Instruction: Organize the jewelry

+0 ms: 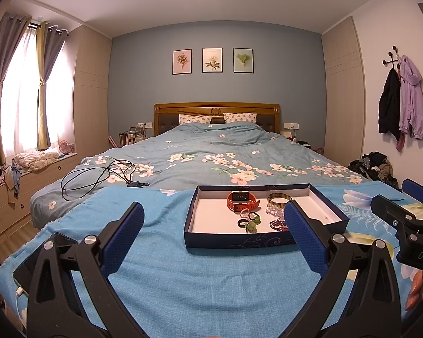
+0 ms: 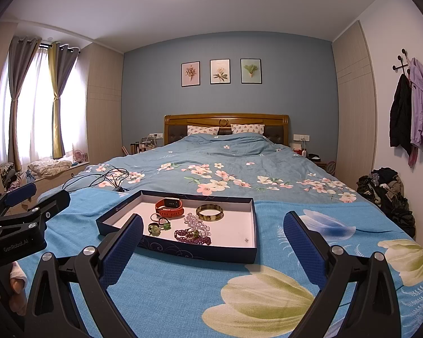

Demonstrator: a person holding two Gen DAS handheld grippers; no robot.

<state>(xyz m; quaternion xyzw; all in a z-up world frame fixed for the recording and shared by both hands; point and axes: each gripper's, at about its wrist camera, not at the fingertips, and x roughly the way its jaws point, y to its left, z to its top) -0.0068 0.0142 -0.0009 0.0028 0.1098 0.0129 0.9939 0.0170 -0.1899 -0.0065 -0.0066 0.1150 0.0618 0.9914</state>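
Dark blue cardboard forms the shallow box (image 2: 183,249) that holds the jewelry, its white inside facing up, and it lies on a bright blue flowered blanket (image 2: 183,287) spread over the foot of the bed (image 2: 225,169). Inside the box, an orange-red smartwatch (image 2: 169,208) sits toward the far wall, a brown-and-cream bangle (image 2: 209,212) lies just right of it, a clear bead bracelet (image 2: 196,222) rests nearer the middle, a purple bead strand (image 2: 193,238) lies close to the front wall, and two small rings with green stones (image 2: 158,226) sit to the left of the beads. The left hand-held gripper (image 1: 213,235) hovers in front of the box with its blue-padded fingers spread wide and nothing between them. The right hand-held gripper (image 2: 211,245) is likewise parted and empty, just before the box's near right corner. A tangle of black cable (image 1: 98,177) lies on the floral duvet beyond the blanket.
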